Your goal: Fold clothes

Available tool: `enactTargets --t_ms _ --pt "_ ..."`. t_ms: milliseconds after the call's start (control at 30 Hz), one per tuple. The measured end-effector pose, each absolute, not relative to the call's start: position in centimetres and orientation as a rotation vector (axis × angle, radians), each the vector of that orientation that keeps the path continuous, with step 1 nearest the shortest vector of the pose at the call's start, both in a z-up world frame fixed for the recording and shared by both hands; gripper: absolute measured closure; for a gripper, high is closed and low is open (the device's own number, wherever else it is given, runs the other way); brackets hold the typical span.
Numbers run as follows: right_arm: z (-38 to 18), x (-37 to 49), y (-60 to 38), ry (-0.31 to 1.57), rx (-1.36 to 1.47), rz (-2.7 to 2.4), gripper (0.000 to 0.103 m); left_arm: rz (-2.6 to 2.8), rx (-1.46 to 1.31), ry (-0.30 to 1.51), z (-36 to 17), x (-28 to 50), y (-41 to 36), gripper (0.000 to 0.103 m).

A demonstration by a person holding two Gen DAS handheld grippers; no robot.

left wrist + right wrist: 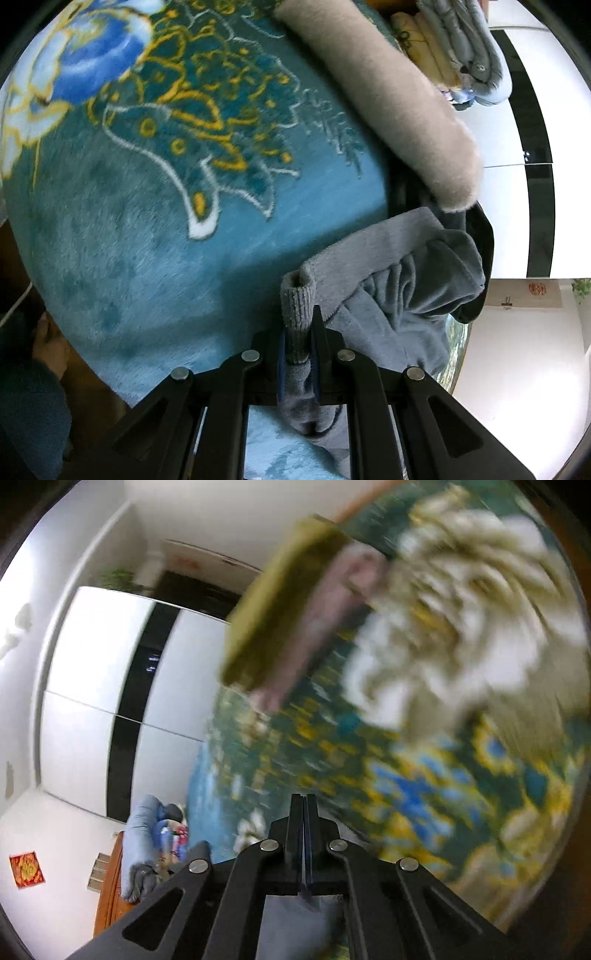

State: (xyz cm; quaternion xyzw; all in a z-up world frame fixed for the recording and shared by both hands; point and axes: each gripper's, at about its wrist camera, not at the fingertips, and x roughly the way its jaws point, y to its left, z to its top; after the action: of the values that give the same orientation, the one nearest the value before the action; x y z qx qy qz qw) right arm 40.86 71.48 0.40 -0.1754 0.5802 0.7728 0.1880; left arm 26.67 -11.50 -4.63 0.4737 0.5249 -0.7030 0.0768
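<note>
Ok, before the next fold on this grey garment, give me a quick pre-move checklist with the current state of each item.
1. Left tool has a firm hold on the grey garment: ok, shut on its ribbed cuff.
2. Right tool holds fabric: cannot tell; fingers are together, nothing clearly shows between them.
3. Garment spread flat: not ok, it is bunched and wrinkled at the blanket's edge.
4. Blue floral blanket has bare room for folding: ok in the left view.
5. Beige folded cloth out of the way: cannot tell; it lies close beside the garment.
6. Right view sharp enough to judge: not ok, heavily blurred.
</note>
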Motion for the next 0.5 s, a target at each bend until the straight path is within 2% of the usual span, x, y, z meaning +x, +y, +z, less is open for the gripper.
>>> enactTargets --t_ms 67,233,267,333,367,500 --pt "-0.8 41.3 71.2 1.649 -0.5 2.172 0.098 -2.092 1.429 1.567 -4.8 26.6 -11.4 0.093" --pt "-0.5 41.0 70.9 1.583 -0.609 2.2 0.098 -2.086 1.433 1.549 -4.8 26.4 -11.1 0.093" --pt "-0.6 40.8 70.9 1.577 -0.646 2.187 0.094 -2.079 1.432 1.559 -5.0 26.4 -11.2 0.093" --pt "-0.9 40.7 70.8 1.57 -0.69 2.165 0.079 -2.072 1.432 1.572 -5.0 26.5 -11.1 0.092" --pt "-1.0 40.8 70.7 1.573 -0.7 2.153 0.067 -2.071 1.433 1.578 -5.0 26.5 -11.1 0.092" --pt "-1.2 40.9 70.1 1.563 -0.67 2.119 0.066 -2.086 1.452 1.604 -4.1 26.5 -11.7 0.092"
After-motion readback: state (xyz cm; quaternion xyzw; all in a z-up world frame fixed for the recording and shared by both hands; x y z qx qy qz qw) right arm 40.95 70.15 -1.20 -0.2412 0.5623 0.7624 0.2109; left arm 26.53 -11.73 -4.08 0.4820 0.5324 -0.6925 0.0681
